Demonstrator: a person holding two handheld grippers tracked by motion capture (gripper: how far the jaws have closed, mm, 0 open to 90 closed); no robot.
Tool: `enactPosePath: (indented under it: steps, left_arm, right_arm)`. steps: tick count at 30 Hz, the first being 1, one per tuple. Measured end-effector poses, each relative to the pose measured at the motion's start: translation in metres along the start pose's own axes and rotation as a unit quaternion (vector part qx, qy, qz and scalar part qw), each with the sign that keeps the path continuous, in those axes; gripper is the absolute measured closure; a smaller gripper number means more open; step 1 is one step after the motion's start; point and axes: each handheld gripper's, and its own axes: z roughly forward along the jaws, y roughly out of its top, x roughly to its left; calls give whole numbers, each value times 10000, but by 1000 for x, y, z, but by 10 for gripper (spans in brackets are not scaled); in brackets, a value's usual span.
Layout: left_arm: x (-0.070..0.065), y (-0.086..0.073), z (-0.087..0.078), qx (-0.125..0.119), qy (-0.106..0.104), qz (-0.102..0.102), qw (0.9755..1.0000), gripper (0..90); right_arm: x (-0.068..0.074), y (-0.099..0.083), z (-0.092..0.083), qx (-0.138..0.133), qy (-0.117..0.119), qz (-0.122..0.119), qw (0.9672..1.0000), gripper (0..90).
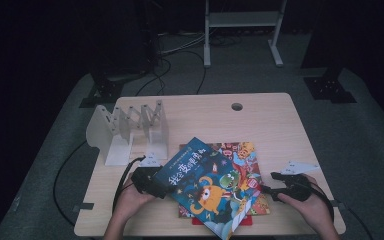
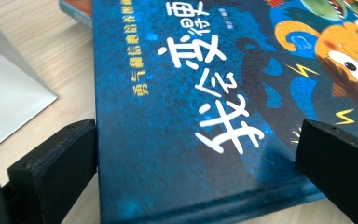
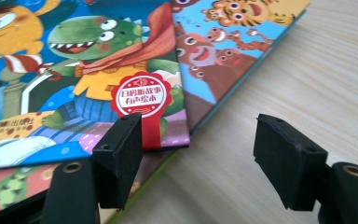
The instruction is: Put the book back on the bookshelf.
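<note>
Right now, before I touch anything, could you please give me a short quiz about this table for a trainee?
1. True or false: the blue book lies on top of the other picture books.
2. What stands at the back left of the table? A) a white folding rack B) a cup C) a lamp
3. Fill in: between the right tongs shows only bare ____.
Key: 1 true; 2 A; 3 table.

A white folding rack (image 1: 130,131) stands at the counter's (image 1: 260,115) far left, a metal frame (image 1: 242,27) on the floor behind.
</note>
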Motion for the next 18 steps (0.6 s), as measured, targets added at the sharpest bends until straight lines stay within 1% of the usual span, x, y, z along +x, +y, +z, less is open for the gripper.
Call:
enactPosePath:
  steps: [3,4,8,9,10,12,13,14,16,18]
  left_arm:
    - [-1,0,0,28,-49,30,10000,0]
    - [-3,1,1,41,-89,41,9999,0]
    - [-5,2,3,86,-143,96,9998,0]
    - [-6,3,3,102,-167,116,9997,0]
    - [-6,3,3,107,-182,130,9997,0]
    - [-8,3,4,123,-286,163,9994,0]
    - [-8,3,4,123,-286,163,9994,0]
    - [-10,3,4,119,-347,184,9992,0]
    - [-11,4,4,106,-402,215,9989,0]
    - [-12,4,4,89,-427,226,9988,0]
  right_arm:
    - [-3,2,1,9,-39,10,10000,320]
    - [-7,4,2,23,-72,24,10000,319]
    - [-14,9,5,57,-140,55,9999,322]
    - [-19,13,8,70,-180,74,9998,323]
    - [-19,13,8,70,-180,74,9998,323]
    - [-27,17,12,80,-254,108,9996,328]
    - [-27,17,12,80,-254,108,9996,328]
    - [-32,21,15,97,-311,138,9994,329]
    - [-37,24,18,155,-436,136,9988,333]
    - [-44,27,22,144,-451,204,9987,335]
